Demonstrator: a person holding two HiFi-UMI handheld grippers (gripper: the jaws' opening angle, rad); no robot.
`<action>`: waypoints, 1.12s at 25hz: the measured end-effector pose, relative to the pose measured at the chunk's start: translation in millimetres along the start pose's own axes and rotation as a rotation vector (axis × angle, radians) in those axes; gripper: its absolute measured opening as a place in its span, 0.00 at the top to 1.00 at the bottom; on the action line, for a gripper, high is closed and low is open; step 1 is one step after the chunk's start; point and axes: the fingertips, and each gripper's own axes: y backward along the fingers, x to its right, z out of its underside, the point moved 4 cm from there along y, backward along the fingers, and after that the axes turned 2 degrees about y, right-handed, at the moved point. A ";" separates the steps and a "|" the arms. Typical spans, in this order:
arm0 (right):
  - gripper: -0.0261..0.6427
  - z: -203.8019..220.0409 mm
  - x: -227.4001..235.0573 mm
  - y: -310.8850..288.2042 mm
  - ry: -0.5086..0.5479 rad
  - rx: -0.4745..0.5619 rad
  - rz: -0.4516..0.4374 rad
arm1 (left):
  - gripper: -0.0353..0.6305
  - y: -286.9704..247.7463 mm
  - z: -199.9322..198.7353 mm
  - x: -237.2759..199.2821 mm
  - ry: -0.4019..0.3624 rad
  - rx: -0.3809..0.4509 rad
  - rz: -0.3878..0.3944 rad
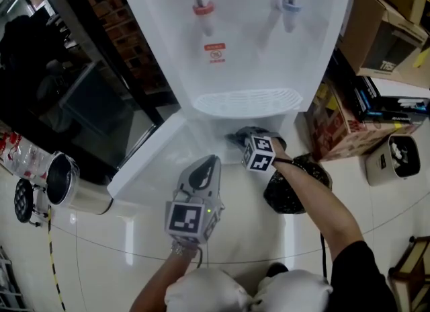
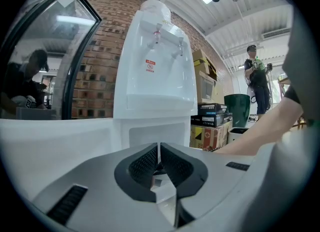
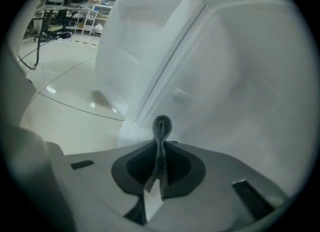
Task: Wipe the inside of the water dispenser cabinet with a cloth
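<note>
Glossy pale floor; brick wall behind; cardboard boxes stacked at right.

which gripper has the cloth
The right gripper: its jaws are shut on a fold of grey cloth inside the white cabinet. The left gripper is shut on nothing and sits outside the cabinet.

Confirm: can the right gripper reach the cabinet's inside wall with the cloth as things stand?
Probably yes. The door stands open, the right gripper is at the opening with the cloth pinched in its jaws, and the white inside wall lies just ahead with nothing between.
</note>
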 end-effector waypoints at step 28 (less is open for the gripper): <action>0.93 39.7 -13.3 -14.4 -0.067 -0.133 -0.051 | 0.91 18.0 2.6 -21.8 -0.029 -0.040 -0.017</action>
